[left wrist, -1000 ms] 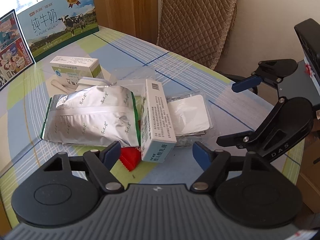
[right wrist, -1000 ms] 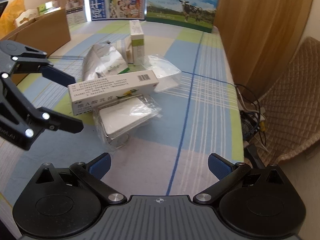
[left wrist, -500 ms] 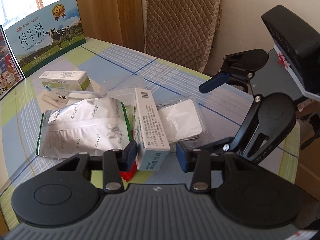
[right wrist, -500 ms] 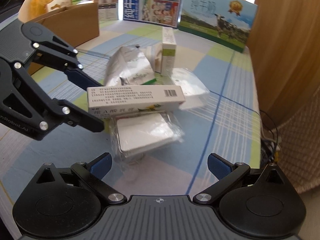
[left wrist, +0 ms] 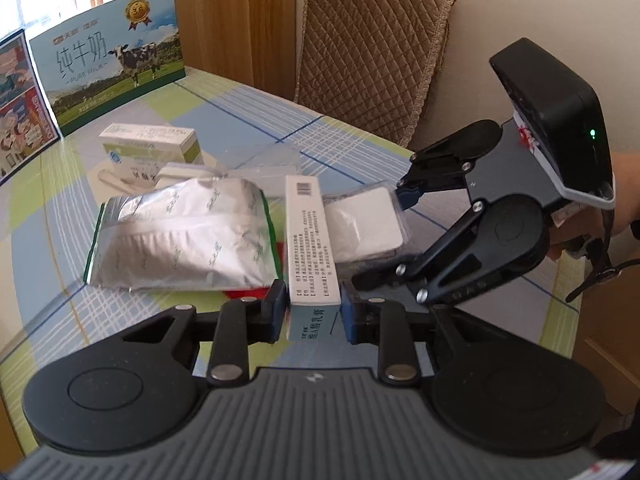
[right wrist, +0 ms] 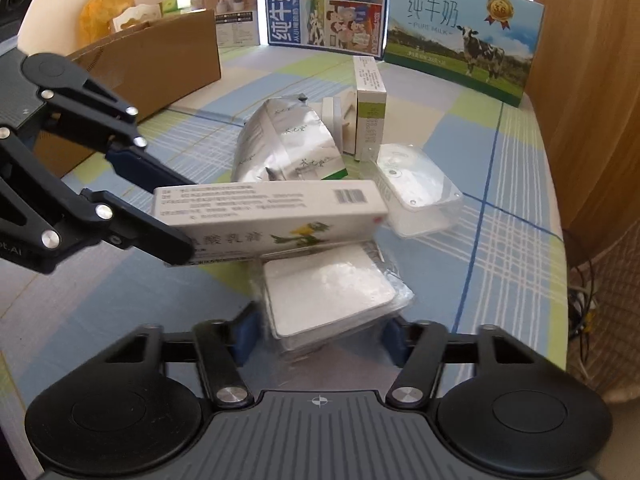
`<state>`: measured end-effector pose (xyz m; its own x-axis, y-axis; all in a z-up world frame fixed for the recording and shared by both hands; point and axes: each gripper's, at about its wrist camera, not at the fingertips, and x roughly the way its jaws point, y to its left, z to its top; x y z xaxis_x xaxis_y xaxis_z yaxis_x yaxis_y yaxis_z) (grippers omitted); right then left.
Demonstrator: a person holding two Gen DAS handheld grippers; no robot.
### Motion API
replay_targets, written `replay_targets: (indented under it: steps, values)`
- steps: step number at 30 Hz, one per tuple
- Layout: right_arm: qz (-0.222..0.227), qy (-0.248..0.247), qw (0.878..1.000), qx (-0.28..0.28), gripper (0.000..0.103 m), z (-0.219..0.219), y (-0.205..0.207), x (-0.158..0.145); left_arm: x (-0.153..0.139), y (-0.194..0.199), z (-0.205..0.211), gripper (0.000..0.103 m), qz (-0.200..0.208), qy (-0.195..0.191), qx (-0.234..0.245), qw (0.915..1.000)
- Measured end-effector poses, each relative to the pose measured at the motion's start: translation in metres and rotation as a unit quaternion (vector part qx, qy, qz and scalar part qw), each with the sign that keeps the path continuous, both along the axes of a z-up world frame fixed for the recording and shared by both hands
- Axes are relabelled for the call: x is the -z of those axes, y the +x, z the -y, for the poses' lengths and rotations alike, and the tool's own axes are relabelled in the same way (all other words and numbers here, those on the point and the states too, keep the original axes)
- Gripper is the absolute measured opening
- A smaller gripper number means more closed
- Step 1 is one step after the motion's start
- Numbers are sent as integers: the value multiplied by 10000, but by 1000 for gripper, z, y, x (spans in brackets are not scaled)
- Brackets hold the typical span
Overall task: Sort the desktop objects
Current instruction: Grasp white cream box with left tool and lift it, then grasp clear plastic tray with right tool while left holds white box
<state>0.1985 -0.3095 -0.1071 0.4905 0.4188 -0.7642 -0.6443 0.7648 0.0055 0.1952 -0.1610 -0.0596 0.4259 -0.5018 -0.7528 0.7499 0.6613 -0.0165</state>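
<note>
- The left gripper (left wrist: pixel 314 312) is pinching the near end of the long white box (left wrist: pixel 308 240), its pads flat on both sides.
- The right gripper (right wrist: pixel 320 334) has just been closing around the white tray in its clear wrapper (right wrist: pixel 332 292); the pads sit just beside the wrapper, and I cannot tell whether they press it yet.
- The box lies across the far part of the tray, touching it, with the silver pouch (left wrist: pixel 180 236) alongside.
- Risk: if the box is lifted while its far end rests on the tray, it may drag the tray or swing, since it is gripped at one end only.
- Risk: the slippery wrapper could crumple and let the tray slide out of a closing grip.
- Risk: both grippers work close together and could knock each other.
- The desk (right wrist: pixel 500 240) has bare room to the right of the pile, up to its edge; the cardboard box (right wrist: pixel 160 68) stands on the left.
</note>
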Motion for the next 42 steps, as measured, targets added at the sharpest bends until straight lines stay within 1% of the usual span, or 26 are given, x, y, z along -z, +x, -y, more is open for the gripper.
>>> replay_targets:
  steps: [3,4,6,7,12,14,15,16,17,18,19,21,24,27,31,33,35,37,40,42]
  values:
    - [-85,26,9998,178,38,0,-9,-4,-2,-9,-12,22,-88,7,-78,9999]
    - [-123,41,9996,269,36,1,-13,-6,-2,-13,-16,22,-108,12,-110,9999]
    - [-173,91,9991,385,36,1,-29,-11,-1,-22,-25,22,-150,72,-147,9998]
    - [-173,91,9991,385,36,1,-29,-11,0,-26,-28,22,-166,101,-150,9997]
    - [-163,53,9991,398,36,-2,-59,-17,6,-42,-44,22,-253,253,-144,9993]
    - [-119,-28,9991,401,38,-3,-68,-17,8,-44,-49,24,-265,251,-260,9990]
    - [-94,-87,9991,400,42,-4,-73,-17,9,-44,-52,28,-259,252,-306,9989]
    - [-59,-144,9990,407,53,-4,-76,-17,9,-44,-54,30,-246,250,-344,9988]
    - [-22,-190,9989,431,61,-4,-80,-17,8,-44,-56,34,-228,237,-378,9987]
    - [13,-213,9987,471,73,-3,-83,-17,7,-43,-57,36,-220,204,-392,9988]
    - [54,-207,9985,498,75,-2,-86,-17,7,-42,-57,37,-209,178,-394,9988]
    - [100,-243,9984,497,77,0,-90,-18,7,-41,-54,41,-139,212,-354,9991]
    - [167,-429,9976,519,80,1,-89,-15,10,-41,-44,47,30,362,-202,9991]
    - [201,-488,9972,533,84,3,-84,-14,12,-38,-34,47,135,422,-129,9989]
    - [241,-453,9974,501,90,2,-76,-14,13,-31,-25,47,184,358,-90,9991]
    - [251,-447,9975,482,91,1,-72,-13,15,-27,-23,47,201,326,-83,9992]
    - [256,-440,9977,451,91,-1,-69,-12,18,-25,-20,47,306,379,-42,9988]
    - [260,-421,9979,425,92,-3,-66,-11,20,-24,-17,46,304,428,28,9986]
    - [278,-353,9981,413,92,-5,-61,-12,23,-23,-14,45,183,448,69,9988]
    - [305,-339,9981,410,92,-7,-57,-13,25,-22,-12,33,53,473,103,9988]
